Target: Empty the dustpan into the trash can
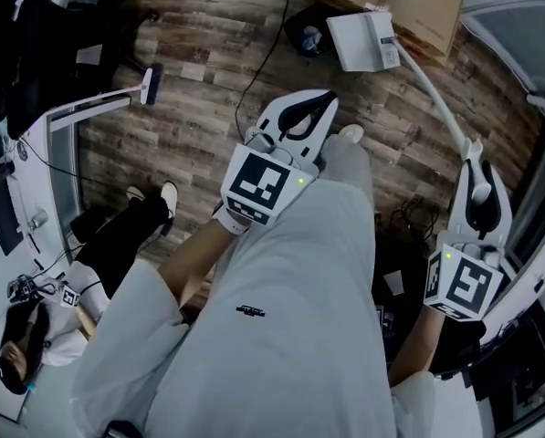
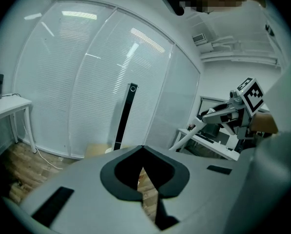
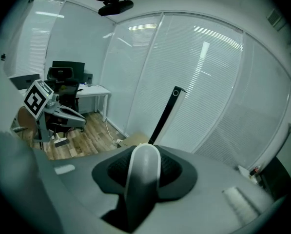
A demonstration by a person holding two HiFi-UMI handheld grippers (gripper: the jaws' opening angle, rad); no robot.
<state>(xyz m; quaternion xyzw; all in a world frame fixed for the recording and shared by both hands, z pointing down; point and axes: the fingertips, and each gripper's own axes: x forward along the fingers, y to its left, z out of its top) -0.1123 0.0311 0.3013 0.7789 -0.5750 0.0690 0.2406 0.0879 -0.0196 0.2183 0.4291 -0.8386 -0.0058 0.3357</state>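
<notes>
Floor (image 1: 199, 108): wood planks, office.
Right gripper (image 1: 477, 176): clamped on dustpan handle (image 1: 432, 89), to steer pan.
Dustpan (image 1: 359, 42): just beside trash can (image 1: 307, 33), seemingly not tipped.
Left gripper (image 1: 310, 109): pressed together, empty, spare.

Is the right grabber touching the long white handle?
Touching. The right gripper view shows the dustpan handle between the jaws of the right gripper, with the dark pads pressed against both its sides and no gap.

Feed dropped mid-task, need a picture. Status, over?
Left gripper shut, empty. Right gripper shut on dustpan handle; dustpan right beside trash can. Nothing between them.
</notes>
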